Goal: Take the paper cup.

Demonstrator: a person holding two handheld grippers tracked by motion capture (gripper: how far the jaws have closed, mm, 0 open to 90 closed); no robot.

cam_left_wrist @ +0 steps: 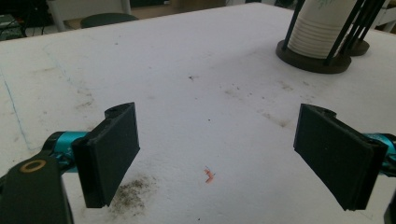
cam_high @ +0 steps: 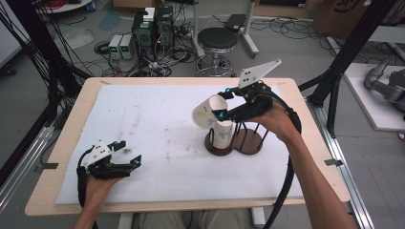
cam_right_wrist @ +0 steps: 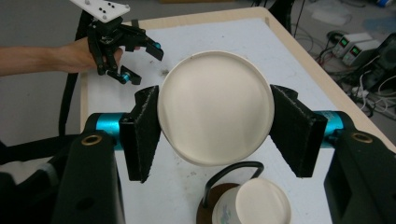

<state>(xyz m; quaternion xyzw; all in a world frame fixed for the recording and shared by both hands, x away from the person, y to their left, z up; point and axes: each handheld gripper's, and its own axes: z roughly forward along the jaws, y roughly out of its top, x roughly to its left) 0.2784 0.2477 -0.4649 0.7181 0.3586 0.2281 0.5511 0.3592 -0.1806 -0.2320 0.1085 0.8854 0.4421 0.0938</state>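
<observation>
Left gripper [cam_high: 123,153] rests low, jaws apart; right gripper [cam_high: 223,104] raised, clamped.

I see a white mat [cam_high: 157,119] covering the wooden desk [cam_high: 71,124]; beyond the far edge stand a black round stool [cam_high: 217,40] and two computer towers [cam_high: 153,29] among cables.

Premises present as a robotics or electronics laboratory. Computer towers [cam_high: 154,29] and bench power supplies [cam_high: 121,46] stand on a bare concrete floor [cam_high: 286,52] amid tangled cables [cam_high: 167,59]. A round stool [cam_high: 217,40] and black aluminium framing [cam_high: 351,47] flank the padded work surface [cam_high: 157,119].
</observation>
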